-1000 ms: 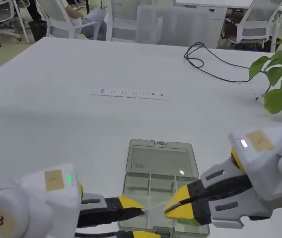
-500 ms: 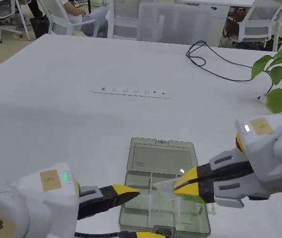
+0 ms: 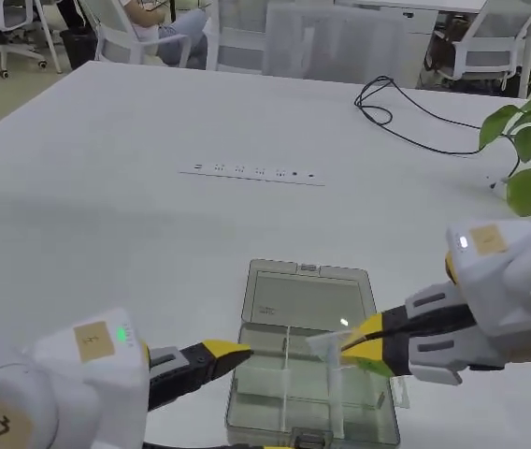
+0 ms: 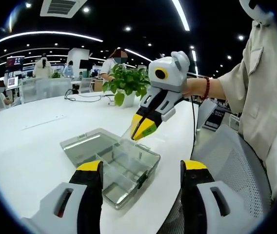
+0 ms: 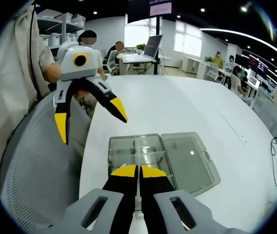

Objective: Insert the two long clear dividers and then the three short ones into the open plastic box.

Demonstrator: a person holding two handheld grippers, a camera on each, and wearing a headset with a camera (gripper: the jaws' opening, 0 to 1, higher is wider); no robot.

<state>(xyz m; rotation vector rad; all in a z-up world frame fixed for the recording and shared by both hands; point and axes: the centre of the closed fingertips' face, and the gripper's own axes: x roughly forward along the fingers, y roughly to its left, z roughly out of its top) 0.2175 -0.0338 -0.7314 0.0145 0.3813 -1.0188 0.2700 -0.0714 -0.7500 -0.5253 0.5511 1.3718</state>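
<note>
**Clear divider held over open box at white workbench**

The right tongs (image 3: 357, 344), jaws pressed together, pinch one end of a clear plastic divider (image 3: 324, 348) above the right-hand part of an open plastic box (image 3: 258, 393). Whether the strip touches the box's floor or walls cannot be told. The box sits near the front edge of a white table (image 3: 107, 215). Its lid (image 3: 308, 297) is folded back on the far side and lies flat on the tabletop. Clear partitions stand inside the box, one running its length and at least one crossing it, though their number is hard to make out through the transparent plastic. The left tongs (image 4: 141, 168) hang wide open and hold nothing. Their yellow tips are to the left of the box, apart from it, and point toward the right tongs. In the left gripper view the right tongs are tilted down over the box, with the person's pale sleeve (image 4: 255, 78) behind them. Farther back on the table lie a white power strip (image 3: 251, 172) and a looped black cable (image 3: 389, 105). A leafy green plant (image 3: 527, 154) stands at the table's right edge, and white chairs (image 3: 476, 47) stand beyond the table.
</note>
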